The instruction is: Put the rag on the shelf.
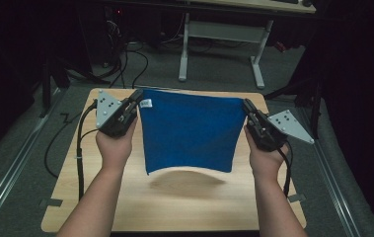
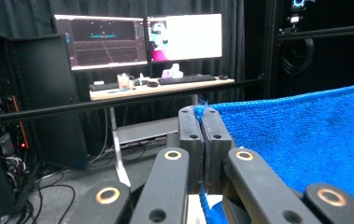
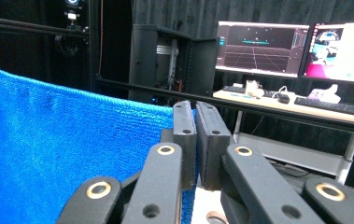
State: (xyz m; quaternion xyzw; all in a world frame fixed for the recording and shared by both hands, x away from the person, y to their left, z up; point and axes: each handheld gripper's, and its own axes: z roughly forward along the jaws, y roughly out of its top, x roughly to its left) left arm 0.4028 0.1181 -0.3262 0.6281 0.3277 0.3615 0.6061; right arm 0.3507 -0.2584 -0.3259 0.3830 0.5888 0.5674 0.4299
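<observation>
Both grippers [image 1: 137, 98] [image 1: 247, 106] clamped on blue cloth [image 1: 189, 131] corners above wooden table [image 1: 189, 202]; dark room, monitors [image 2: 139, 39].

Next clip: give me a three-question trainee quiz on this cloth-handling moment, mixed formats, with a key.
1. True or false: the blue cloth lies flat on the wooden table.
2. Which parts of the cloth do the left gripper and right gripper pinch? A) bottom corners B) top corners C) middle of the sides
3. Fill in: the small white tag sits near the ___ gripper.

Key:
1. False; it hangs in the air with its shadow on the table below.
2. B
3. left
</observation>
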